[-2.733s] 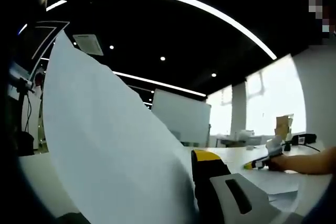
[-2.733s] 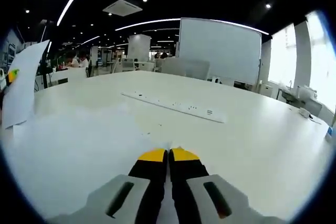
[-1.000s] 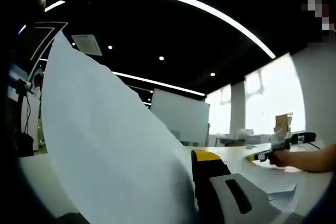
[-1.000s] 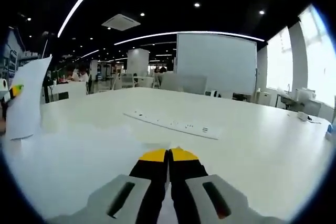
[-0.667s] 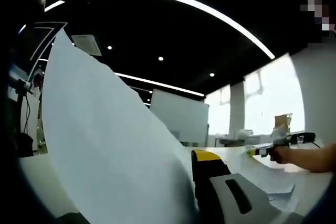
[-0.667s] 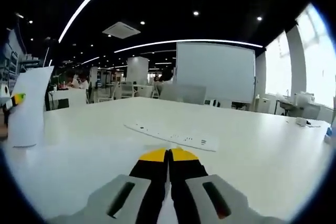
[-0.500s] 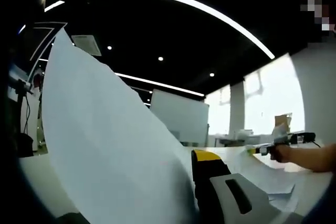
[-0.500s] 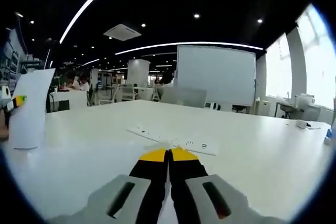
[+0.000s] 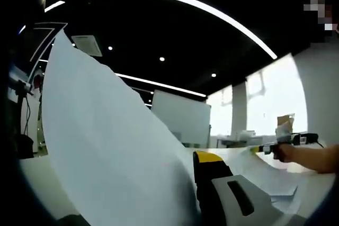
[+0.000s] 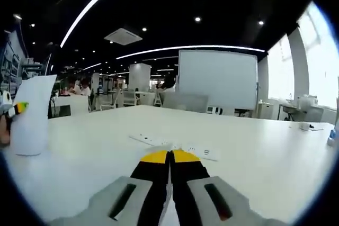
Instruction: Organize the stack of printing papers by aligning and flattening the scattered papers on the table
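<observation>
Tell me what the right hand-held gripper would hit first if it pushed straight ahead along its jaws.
Probably the white power strip lying on the table, just beyond the right hand-held gripper; depth is hard to judge.

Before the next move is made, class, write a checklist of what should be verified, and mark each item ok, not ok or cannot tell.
1. Left gripper grips the raised paper sheet: ok; the sheet stands up against its jaw.
2. Right gripper shut: ok; jaws together.
3. Right gripper holds paper: cannot tell.
4. Table ahead free of obstacles: not ok; a power strip lies there.
5. Papers flat and aligned: not ok; edges lie askew.
</observation>
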Motion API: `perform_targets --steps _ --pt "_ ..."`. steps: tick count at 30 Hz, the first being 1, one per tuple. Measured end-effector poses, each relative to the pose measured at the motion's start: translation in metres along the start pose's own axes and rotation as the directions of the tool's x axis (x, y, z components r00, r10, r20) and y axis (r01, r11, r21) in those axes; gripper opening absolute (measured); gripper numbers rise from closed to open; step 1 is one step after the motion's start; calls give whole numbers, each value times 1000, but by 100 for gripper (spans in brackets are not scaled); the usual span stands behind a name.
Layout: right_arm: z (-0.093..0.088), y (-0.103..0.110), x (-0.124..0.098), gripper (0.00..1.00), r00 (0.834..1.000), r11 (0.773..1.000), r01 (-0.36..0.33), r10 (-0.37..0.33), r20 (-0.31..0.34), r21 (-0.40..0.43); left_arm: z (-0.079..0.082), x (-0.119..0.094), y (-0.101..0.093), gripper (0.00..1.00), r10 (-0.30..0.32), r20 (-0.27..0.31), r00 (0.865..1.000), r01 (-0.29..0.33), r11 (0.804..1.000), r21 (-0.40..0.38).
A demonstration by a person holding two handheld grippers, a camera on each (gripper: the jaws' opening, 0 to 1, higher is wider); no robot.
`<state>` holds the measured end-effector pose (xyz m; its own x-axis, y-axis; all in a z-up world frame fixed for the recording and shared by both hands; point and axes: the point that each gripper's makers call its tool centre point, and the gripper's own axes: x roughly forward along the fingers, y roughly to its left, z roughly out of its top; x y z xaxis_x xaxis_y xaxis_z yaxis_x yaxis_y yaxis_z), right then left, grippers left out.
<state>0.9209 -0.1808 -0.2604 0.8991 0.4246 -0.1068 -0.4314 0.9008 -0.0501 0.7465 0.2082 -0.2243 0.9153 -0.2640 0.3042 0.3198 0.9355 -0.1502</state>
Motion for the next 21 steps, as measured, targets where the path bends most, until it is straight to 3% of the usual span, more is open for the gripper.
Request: perform_targets --steps 21 --pt "17 4 -7 0 999 1000 -1 1 41 -7 -1 0 -1 21 -2 -4 1000 2 1000 4"
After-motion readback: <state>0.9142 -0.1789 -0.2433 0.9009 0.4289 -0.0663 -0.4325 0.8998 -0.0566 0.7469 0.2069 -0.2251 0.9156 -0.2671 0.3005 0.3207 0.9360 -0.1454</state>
